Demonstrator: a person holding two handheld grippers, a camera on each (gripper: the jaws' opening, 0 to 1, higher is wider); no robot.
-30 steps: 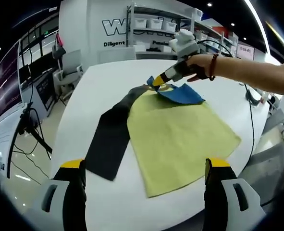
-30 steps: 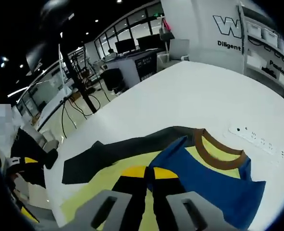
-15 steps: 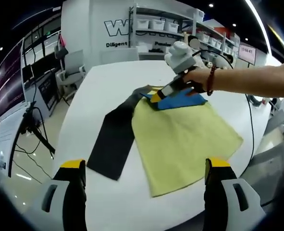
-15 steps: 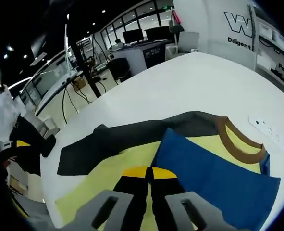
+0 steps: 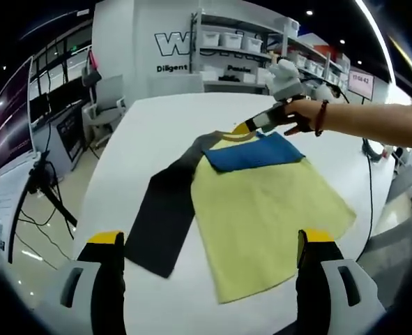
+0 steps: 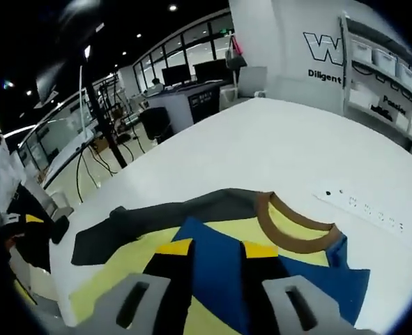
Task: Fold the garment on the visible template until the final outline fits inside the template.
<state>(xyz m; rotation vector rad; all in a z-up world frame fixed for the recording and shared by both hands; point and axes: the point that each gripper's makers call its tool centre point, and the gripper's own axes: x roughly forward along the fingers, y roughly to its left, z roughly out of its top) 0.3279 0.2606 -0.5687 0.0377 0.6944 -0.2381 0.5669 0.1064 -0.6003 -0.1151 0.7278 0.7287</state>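
Blue sleeve (image 5: 252,151) folded across yellow garment (image 5: 265,209); right hand-held gripper (image 5: 251,126) at 12 o'clock, jaws apart.
Left hand-held gripper (image 5: 206,269) spread wide at 6 o'clock; dark sleeve (image 5: 165,213) trails toward 7.

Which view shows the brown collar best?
Right gripper view: the brown collar is close and its whole curve reads clearly, just beyond the open right tool. In the left gripper view the collar is a small far arc beside the blue sleeve.

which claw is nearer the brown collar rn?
Right. The right claw sits over the blue sleeve just short of the brown collar; the left claw hangs back past the hem.
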